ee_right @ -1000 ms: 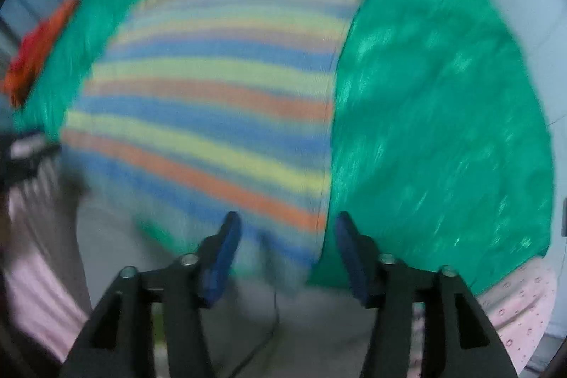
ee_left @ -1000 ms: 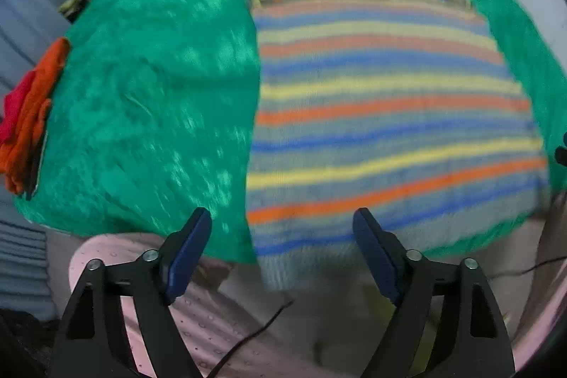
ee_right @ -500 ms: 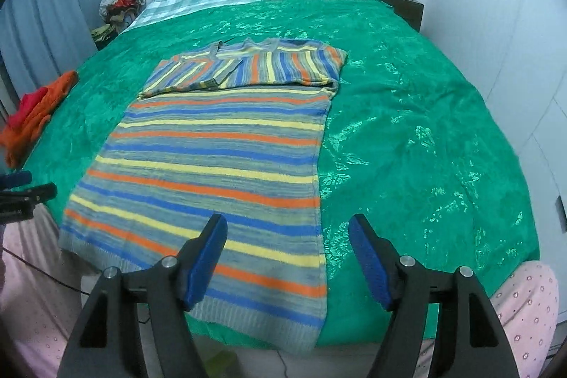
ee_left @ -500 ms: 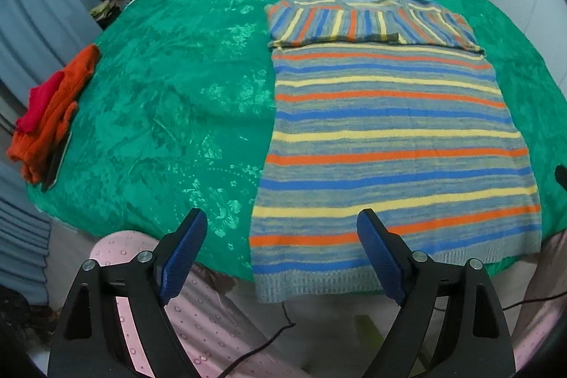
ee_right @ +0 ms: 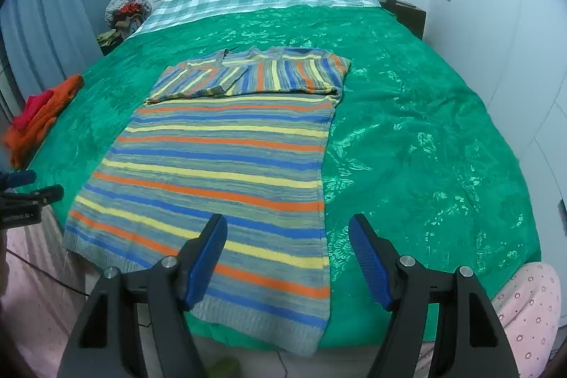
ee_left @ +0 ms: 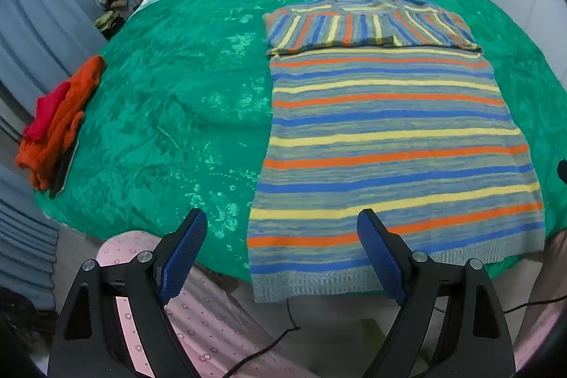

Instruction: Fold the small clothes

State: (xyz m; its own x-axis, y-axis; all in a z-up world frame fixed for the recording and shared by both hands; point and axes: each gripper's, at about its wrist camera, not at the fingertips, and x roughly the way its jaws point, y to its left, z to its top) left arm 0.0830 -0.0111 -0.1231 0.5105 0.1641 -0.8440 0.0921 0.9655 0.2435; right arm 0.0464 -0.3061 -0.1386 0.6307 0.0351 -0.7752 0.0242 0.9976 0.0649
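Green bedspread (ee_right: 407, 137) covers the bed | striped sweater (ee_right: 219, 172) lies flat on it, sleeves folded across the chest, hem hanging over the near edge | left gripper (ee_left: 280, 254) fingers spread, holding nothing | right gripper (ee_right: 287, 257) fingers spread too (above the hem's corner) | orange clothes (ee_left: 60, 126) at the bed's left edge

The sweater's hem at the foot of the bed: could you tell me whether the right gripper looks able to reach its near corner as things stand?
Probably yes. The right gripper hangs with open, empty jaws just above the hem of the sweater, and nothing lies between them.
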